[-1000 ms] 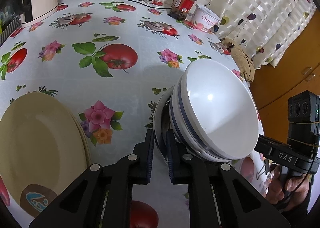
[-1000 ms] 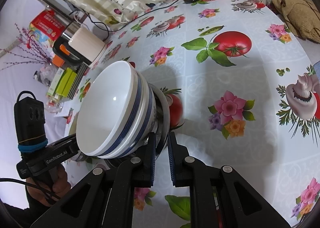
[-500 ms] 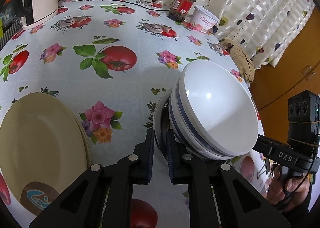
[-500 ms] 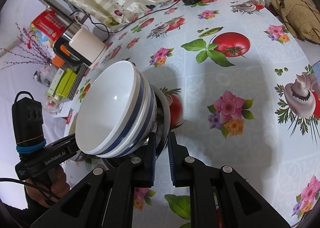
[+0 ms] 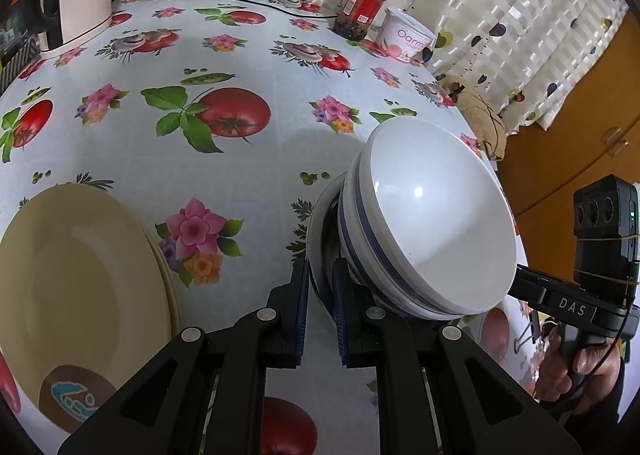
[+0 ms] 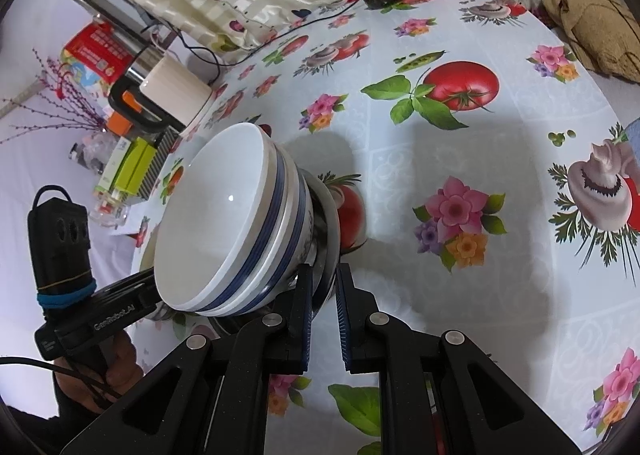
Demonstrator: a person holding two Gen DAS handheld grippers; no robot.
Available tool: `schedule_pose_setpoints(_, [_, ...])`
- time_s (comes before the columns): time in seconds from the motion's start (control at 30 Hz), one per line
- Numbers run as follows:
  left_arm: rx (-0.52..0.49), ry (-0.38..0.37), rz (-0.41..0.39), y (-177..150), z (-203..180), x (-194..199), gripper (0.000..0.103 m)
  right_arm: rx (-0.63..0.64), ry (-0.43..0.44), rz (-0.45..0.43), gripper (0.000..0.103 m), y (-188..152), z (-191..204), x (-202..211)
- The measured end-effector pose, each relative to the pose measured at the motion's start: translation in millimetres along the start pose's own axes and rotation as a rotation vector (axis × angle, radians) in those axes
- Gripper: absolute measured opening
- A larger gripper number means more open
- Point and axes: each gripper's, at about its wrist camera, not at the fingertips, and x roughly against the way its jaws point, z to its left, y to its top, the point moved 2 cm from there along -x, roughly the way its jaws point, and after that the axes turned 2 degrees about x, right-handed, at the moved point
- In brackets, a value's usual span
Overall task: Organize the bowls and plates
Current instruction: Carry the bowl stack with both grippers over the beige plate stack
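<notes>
Bowls (image 5: 436, 231) sit nested on a white plate (image 5: 320, 215), and we hold that plate up off the bench (image 5: 248, 183) with both tools. Our left tool (image 5: 320, 307) is clamped on the plate's rim at one side; our right tool (image 6: 324, 307) is clamped on the rim at the opposite side, so the load hangs between our two hands, neither nearer than the other. From each tool the stack lies just ahead and inward, tipped so the bowl mouths face up and toward us.

Beige plates (image 5: 80, 287) lie flat on the bench, to the left of our left tool and well clear of the lifted stack. We judge that the coming move turns on this: the beige pile lies to the left of the load, so the carry would go that way (if that is indeed the goal).

Counting: at least two bowls, going by the blue bands, though we cannot tell the exact number; one white plate under them; two beige plates by their rims. One jar (image 5: 364, 5) and one tub (image 5: 408, 35) stand at the far edge.
</notes>
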Motion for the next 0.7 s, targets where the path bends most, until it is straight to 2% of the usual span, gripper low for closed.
schedule_pose_setpoints(0.7, [-0.015,-0.018,-0.034,-1.4,-2.6,6.2,0.012,0.017,-0.01,-0.012,0.012,-0.2,0.7,-0.6])
